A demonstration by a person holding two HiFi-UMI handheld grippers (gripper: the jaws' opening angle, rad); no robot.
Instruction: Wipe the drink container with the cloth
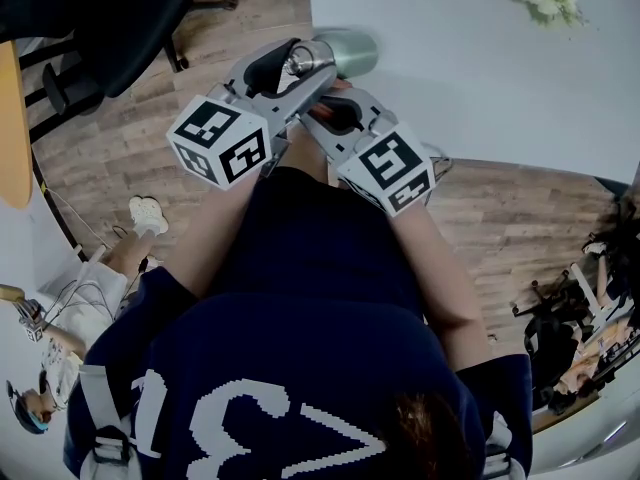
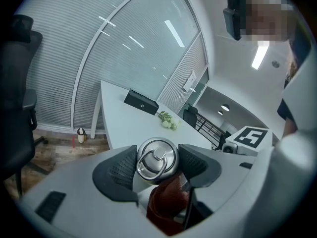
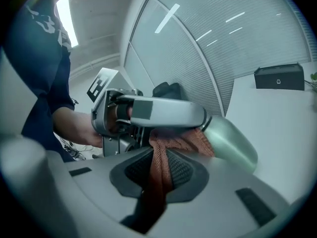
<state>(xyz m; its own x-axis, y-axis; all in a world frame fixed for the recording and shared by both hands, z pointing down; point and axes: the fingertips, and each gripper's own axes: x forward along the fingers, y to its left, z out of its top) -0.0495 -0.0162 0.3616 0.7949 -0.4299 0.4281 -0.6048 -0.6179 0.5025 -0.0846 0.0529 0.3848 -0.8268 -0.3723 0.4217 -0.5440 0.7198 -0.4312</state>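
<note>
Drink container (image 2: 156,157) smooth satin metal; cloth (image 3: 157,172) ribbed knit; floor (image 1: 120,158) matt wood planks.

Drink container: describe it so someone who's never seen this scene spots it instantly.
Find the white table; the two grippers meet at its left edge in the head view. The drink container is the pale metallic-green bottle clamped between the left gripper's fingers. Its shiny steel lid with a ring handle sets it apart from the rust-red cloth that the right gripper holds against it.
</note>
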